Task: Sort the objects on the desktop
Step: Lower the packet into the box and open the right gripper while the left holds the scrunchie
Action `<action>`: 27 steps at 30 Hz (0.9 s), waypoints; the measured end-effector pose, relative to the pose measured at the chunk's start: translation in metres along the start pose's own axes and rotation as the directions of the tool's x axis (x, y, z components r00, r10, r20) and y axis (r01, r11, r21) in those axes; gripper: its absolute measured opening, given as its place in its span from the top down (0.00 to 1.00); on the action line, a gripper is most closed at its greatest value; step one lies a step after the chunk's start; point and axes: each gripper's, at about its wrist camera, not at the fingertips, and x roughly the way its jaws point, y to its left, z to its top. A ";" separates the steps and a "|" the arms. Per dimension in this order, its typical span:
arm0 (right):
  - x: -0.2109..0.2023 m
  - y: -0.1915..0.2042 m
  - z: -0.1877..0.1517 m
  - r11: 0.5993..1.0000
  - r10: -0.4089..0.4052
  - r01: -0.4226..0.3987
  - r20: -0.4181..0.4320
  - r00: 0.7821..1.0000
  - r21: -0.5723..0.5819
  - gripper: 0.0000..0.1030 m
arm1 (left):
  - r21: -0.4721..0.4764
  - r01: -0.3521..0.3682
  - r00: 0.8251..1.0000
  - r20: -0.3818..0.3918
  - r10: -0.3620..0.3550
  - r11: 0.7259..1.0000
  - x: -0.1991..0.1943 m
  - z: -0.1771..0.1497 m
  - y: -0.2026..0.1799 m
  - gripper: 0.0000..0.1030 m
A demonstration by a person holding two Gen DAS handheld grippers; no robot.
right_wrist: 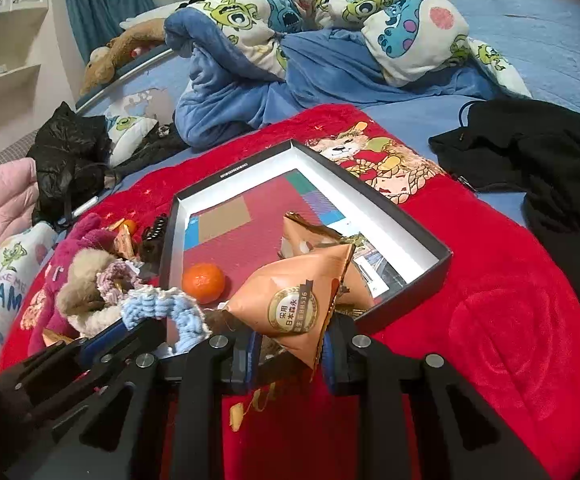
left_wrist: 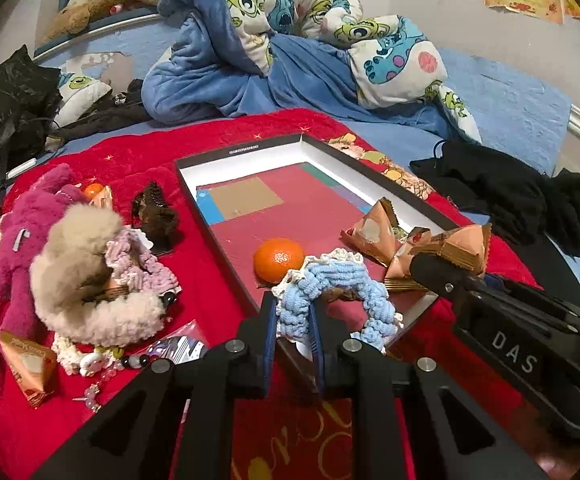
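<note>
Gripping: L hand-held gripper [left_wrist: 293, 316] blue scrunchie [left_wrist: 330, 292] | R [right_wrist: 290, 344] snack packet [right_wrist: 294, 304] | over box [left_wrist: 242, 152] near edge

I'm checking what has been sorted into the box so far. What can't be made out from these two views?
- Left wrist view: the near corner of the box is hidden by the blue scrunchie in the left gripper.
- Right wrist view: the held orange snack packet in the right gripper covers the box's near side.
- Both views: the packets' small print is unreadable.
</note>
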 end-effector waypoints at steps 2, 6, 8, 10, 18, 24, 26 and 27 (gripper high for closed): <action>0.003 -0.001 -0.001 1.000 0.003 -0.003 -0.008 1.000 -0.007 0.77 | 0.005 0.001 1.000 -0.004 -0.001 1.000 0.004 0.002 -0.001 0.84; 0.015 -0.001 0.002 0.999 -0.009 0.008 -0.032 0.999 -0.038 0.78 | 0.006 0.012 1.000 -0.012 -0.012 1.000 0.013 0.006 -0.001 0.84; 0.023 -0.004 0.005 1.000 -0.003 0.002 -0.047 0.999 -0.029 0.77 | 0.010 0.014 1.000 -0.022 -0.014 1.000 0.019 0.006 -0.001 0.84; 0.033 -0.007 0.009 1.000 -0.002 0.001 -0.063 0.998 -0.015 0.78 | 0.007 0.020 0.999 -0.028 -0.020 1.000 0.026 0.007 0.000 0.84; 0.046 -0.014 0.018 1.000 -0.018 0.018 -0.049 0.999 0.009 0.78 | 0.007 0.025 1.000 -0.016 -0.024 1.000 0.037 0.010 -0.004 0.84; 0.036 -0.013 0.013 1.000 -0.002 0.003 -0.018 1.000 0.017 0.78 | 0.026 0.025 1.000 -0.003 -0.025 0.999 0.031 0.007 -0.010 0.84; 0.033 -0.007 0.011 1.000 -0.009 0.008 -0.019 1.000 -0.013 0.78 | 0.034 0.023 1.000 -0.001 -0.023 0.999 0.030 0.007 -0.012 0.84; 0.033 -0.005 0.010 1.000 -0.016 0.016 -0.021 1.000 -0.026 0.78 | 0.038 0.020 1.000 0.000 -0.020 0.999 0.030 0.006 -0.012 0.84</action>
